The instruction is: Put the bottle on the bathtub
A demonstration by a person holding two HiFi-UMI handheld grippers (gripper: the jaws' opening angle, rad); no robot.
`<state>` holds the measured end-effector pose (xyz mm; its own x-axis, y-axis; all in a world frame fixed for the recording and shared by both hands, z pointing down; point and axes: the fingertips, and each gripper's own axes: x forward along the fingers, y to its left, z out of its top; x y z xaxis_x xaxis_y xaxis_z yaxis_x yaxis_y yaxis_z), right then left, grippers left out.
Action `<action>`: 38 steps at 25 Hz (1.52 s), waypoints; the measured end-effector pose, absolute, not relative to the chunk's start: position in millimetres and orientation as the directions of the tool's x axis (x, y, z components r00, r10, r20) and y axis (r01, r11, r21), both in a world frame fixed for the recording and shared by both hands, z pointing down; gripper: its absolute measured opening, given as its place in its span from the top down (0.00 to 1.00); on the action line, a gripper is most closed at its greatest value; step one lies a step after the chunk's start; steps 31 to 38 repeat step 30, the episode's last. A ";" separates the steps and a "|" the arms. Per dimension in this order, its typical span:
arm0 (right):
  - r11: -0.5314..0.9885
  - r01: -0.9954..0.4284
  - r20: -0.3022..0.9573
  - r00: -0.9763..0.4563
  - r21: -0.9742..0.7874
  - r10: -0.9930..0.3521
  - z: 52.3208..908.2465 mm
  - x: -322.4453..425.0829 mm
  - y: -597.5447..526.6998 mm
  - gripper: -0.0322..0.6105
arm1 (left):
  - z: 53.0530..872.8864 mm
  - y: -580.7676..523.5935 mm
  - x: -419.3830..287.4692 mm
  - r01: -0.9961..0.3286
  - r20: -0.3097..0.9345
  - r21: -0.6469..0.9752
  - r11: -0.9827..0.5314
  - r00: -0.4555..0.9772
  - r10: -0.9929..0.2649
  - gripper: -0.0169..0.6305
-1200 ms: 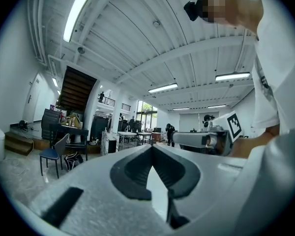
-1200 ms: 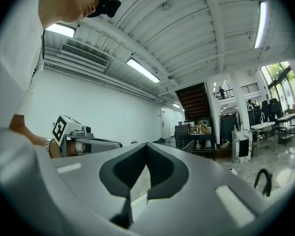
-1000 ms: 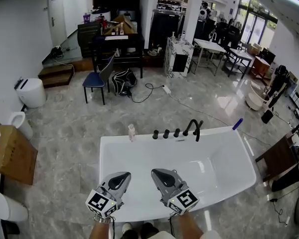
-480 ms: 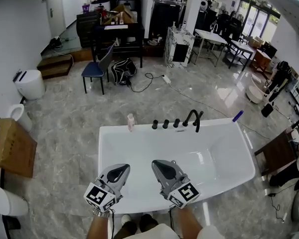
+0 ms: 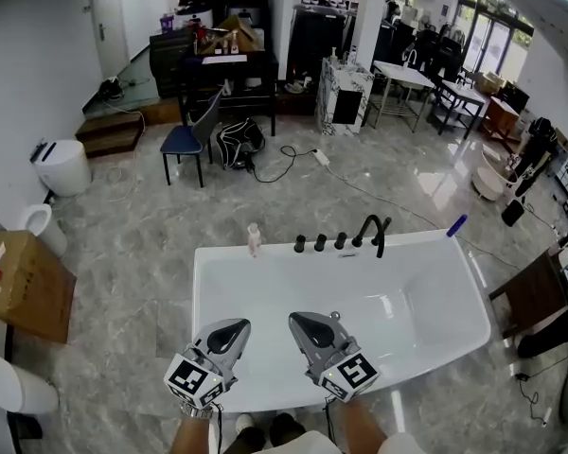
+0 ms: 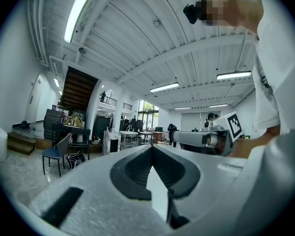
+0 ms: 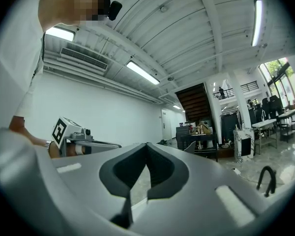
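Observation:
A small pale bottle (image 5: 254, 239) stands upright on the far rim of the white bathtub (image 5: 208, 282), just left of the black taps (image 5: 320, 244) and the black faucet (image 5: 371, 235). Both grippers hang over the tub's near rim, well short of the bottle. My left gripper (image 5: 239, 327) is shut with nothing in it, its jaws meeting at the tip (image 6: 152, 146). My right gripper (image 5: 295, 322) is also shut and holds nothing (image 7: 146, 144). The bottle does not show in either gripper view.
A blue object (image 5: 455, 225) lies on the tub's far right rim. A cardboard box (image 5: 24, 287), a toilet (image 5: 33, 225) and a white bin (image 5: 62, 168) stand at the left. A blue chair (image 5: 189, 140), a black bag (image 5: 237, 145) and cables lie beyond the tub.
The head view has shifted slightly. Both grippers stay shut over the near rim, and the bottle has not moved.

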<state>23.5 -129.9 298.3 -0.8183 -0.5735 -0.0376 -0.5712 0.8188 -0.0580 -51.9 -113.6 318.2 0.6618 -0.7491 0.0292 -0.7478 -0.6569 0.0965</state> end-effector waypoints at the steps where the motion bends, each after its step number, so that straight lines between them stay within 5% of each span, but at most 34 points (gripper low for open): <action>1: 0.820 -0.570 -0.040 -0.819 -0.057 -0.572 297.4 22.8 -130.5 0.93 | 317.5 -114.2 -52.8 -0.749 0.027 0.096 -0.656 0.660 -0.750 0.97; 38: 0.827 -0.559 -0.024 -0.827 -0.056 -0.561 292.6 18.9 -131.3 0.93 | 309.8 -114.2 -55.6 -0.743 0.032 0.087 -0.663 0.667 -0.744 0.97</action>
